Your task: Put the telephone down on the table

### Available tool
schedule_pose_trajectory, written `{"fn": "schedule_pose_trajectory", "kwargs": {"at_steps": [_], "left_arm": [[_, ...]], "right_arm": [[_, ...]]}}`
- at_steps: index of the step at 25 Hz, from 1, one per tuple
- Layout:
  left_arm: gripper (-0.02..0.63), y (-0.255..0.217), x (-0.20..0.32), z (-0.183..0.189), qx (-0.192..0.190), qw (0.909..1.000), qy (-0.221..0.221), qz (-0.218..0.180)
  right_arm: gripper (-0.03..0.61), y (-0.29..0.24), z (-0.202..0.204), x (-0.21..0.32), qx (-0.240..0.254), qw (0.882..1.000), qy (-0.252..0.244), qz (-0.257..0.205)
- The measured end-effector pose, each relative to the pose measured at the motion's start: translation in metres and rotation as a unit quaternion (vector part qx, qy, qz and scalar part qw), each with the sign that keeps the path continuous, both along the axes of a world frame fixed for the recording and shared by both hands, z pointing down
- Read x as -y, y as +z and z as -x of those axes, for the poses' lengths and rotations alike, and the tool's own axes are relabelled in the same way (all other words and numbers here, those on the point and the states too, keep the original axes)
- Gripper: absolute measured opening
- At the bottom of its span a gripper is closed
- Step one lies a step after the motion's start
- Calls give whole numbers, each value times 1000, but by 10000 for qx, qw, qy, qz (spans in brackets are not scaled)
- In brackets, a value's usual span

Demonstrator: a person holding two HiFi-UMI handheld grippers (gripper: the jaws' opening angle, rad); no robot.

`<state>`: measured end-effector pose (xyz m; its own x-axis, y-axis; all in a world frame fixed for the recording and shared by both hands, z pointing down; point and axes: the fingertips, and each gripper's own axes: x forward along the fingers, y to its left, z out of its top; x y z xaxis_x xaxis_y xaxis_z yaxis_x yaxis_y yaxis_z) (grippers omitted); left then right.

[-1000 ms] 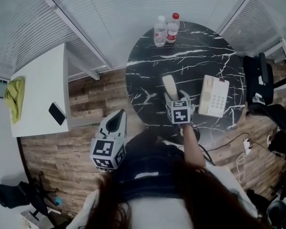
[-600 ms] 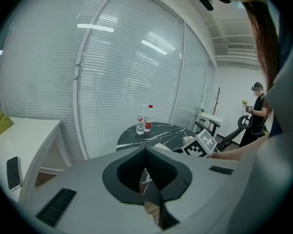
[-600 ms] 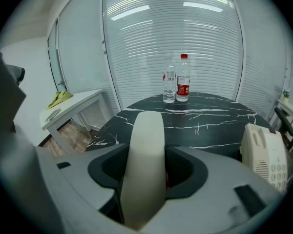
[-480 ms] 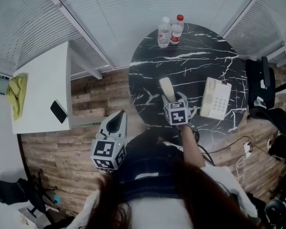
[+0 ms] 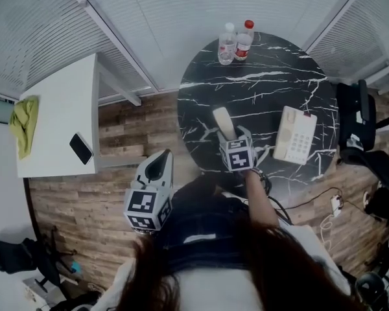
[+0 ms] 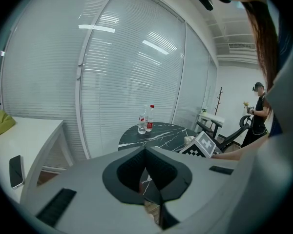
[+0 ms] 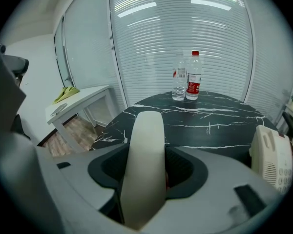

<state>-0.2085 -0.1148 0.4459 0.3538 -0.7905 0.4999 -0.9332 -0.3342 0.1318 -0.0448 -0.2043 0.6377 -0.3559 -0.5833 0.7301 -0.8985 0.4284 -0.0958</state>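
Note:
A cream telephone handset (image 5: 223, 122) (image 7: 145, 160) stands clamped between the jaws of my right gripper (image 5: 228, 135) (image 7: 146, 179), shut on its lower end. It points out over the black marble round table (image 5: 259, 89) near the front-left edge. The cream telephone base (image 5: 294, 135) (image 7: 271, 155) lies on the table to the right of this gripper. My left gripper (image 5: 158, 166) (image 6: 158, 206) hangs off the table over the wood floor, jaws shut with nothing in them.
Two water bottles (image 5: 235, 41) (image 7: 186, 76) stand at the table's far edge. A white side table (image 5: 58, 109) at the left carries a dark smartphone (image 5: 81, 149) and a yellow cloth (image 5: 23, 125). Black office chair (image 5: 356, 115) at the right; a person (image 6: 258, 113) stands beyond.
My right gripper has carried the handset a little to the left over the table. The left gripper has stayed where it was.

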Motion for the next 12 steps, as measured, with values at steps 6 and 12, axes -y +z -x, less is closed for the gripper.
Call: {"fn": "schedule_pose_trajectory", "kwargs": {"at_steps": [6,12], "left_arm": [[0,-1,-1,2,7,10000,-45,5],[0,1,-1,6,9,10000,-94,28]], "right_arm": [[227,4,7,-2,-59,9999,-144,40],[227,8,14,-4,-110,9995,-275,88]]}}
